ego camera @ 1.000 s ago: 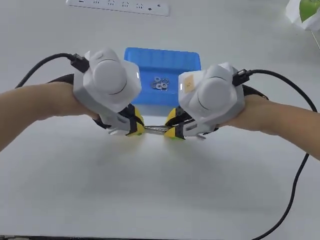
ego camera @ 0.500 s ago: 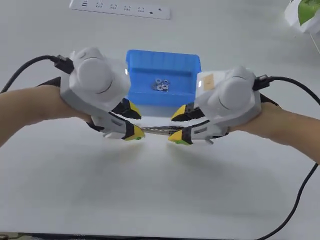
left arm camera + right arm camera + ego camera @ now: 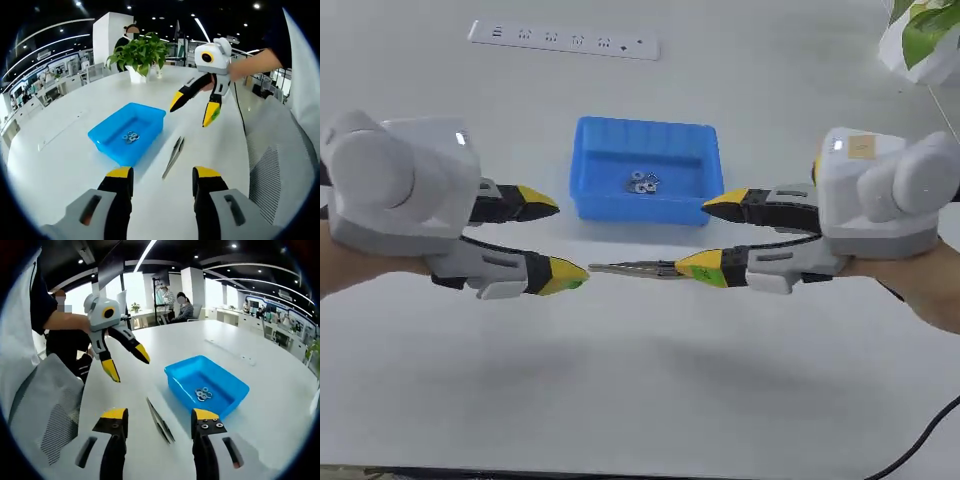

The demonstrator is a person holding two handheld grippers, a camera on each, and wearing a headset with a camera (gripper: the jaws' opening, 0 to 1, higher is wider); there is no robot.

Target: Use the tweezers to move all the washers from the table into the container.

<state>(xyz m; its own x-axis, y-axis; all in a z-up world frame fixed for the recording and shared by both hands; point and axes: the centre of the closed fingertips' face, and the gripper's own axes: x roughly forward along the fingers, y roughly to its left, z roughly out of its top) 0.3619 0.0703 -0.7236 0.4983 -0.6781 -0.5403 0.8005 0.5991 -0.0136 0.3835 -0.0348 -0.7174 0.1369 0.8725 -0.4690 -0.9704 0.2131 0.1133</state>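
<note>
Now both grippers are hanging wide open and holding nothing. In the head view the left gripper (image 3: 555,237) is sitting at the left and the right gripper (image 3: 705,238) at the right, with their tips pointing at each other. The tweezers (image 3: 632,268) are lying flat on the table (image 3: 640,380) in the middle, close by the right gripper's lower tip. The washers (image 3: 642,181) are lying in the blue box (image 3: 595,195), upper middle. The job is looking done, I think. To grab the tweezers well, come down slowly over the thick end and squeeze softly.
</note>
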